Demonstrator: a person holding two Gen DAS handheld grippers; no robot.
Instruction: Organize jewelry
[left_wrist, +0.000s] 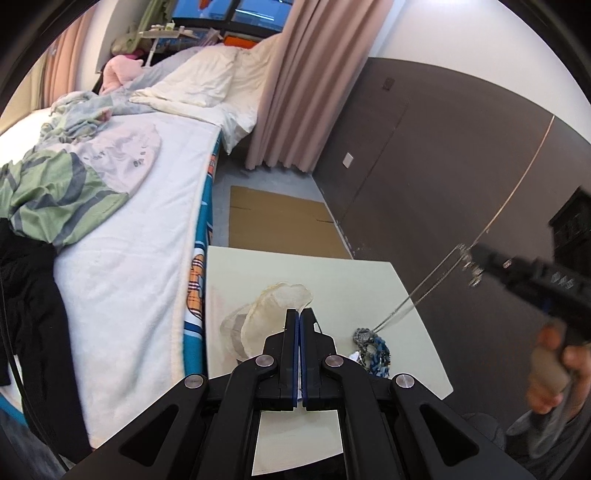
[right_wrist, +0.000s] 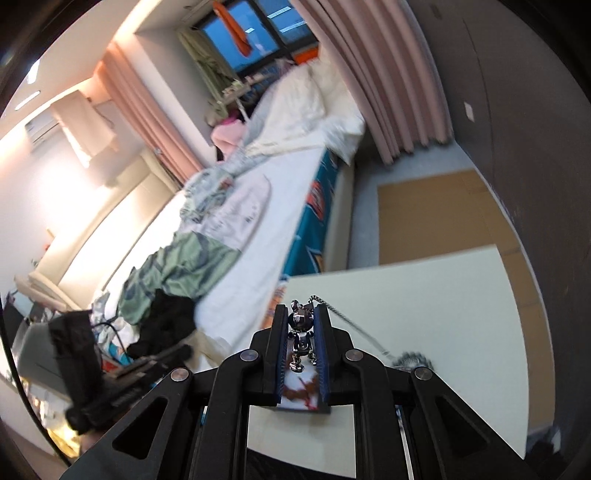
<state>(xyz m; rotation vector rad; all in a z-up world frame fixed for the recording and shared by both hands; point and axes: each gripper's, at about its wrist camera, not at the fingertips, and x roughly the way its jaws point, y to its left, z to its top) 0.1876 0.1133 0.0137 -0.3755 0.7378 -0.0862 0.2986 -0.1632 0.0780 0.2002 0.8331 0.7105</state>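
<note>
My right gripper is shut on a shiny metal bear pendant. Its silver chain runs down taut to a pile of jewelry on the pale table. In the left wrist view the right gripper hangs high at the right, the chain stretching down to a grey and blue bead heap. My left gripper is shut with nothing in it, over the table just in front of a sheer organza pouch.
A bed with crumpled clothes runs along the table's left side. Flat cardboard lies on the floor beyond the table. A dark wall panel stands to the right, with pink curtains behind. A hand holds the right gripper's handle.
</note>
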